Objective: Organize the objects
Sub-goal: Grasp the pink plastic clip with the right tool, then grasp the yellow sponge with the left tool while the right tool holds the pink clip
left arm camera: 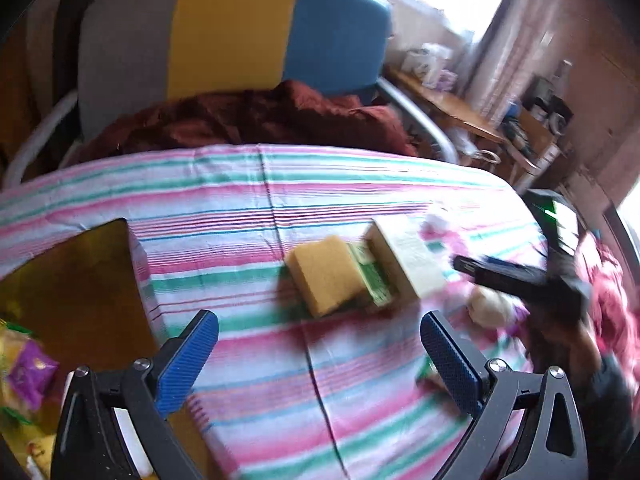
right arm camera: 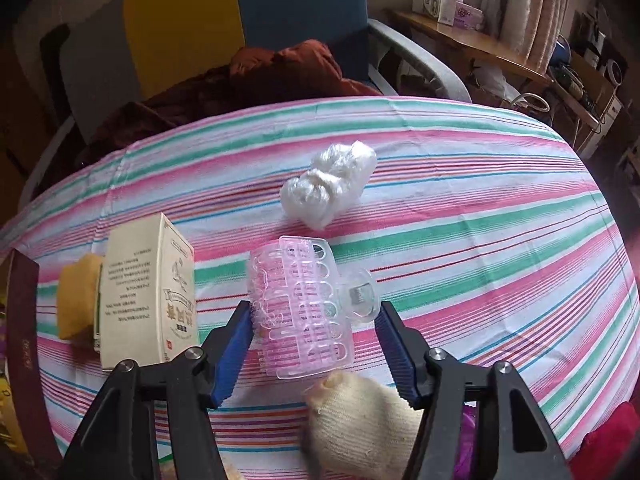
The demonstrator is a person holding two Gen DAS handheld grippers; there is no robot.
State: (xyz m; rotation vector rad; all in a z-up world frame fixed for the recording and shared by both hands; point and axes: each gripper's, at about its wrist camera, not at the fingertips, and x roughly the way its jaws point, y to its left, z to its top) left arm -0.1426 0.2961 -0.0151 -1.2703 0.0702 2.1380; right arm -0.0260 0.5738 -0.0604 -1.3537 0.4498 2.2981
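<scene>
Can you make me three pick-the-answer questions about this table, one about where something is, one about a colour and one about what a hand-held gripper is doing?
1. Where is the yellow sponge?
A. Right against the cream box
B. On the chair seat
C. On top of a white bag

2. What colour are the pads on the fingers?
A. Red
B. Blue
C. Green

3. What is the left hand-held gripper doing?
A. Squeezing a sponge
B. Lifting a box
C. Standing open with nothing between its fingers

Answers:
1 A: the sponge lies on the striped cloth, pressed up to the box's side.
2 B: both pads show bright blue against the black frame.
3 C: only the striped cloth shows in the wide gap between its fingers.
</scene>
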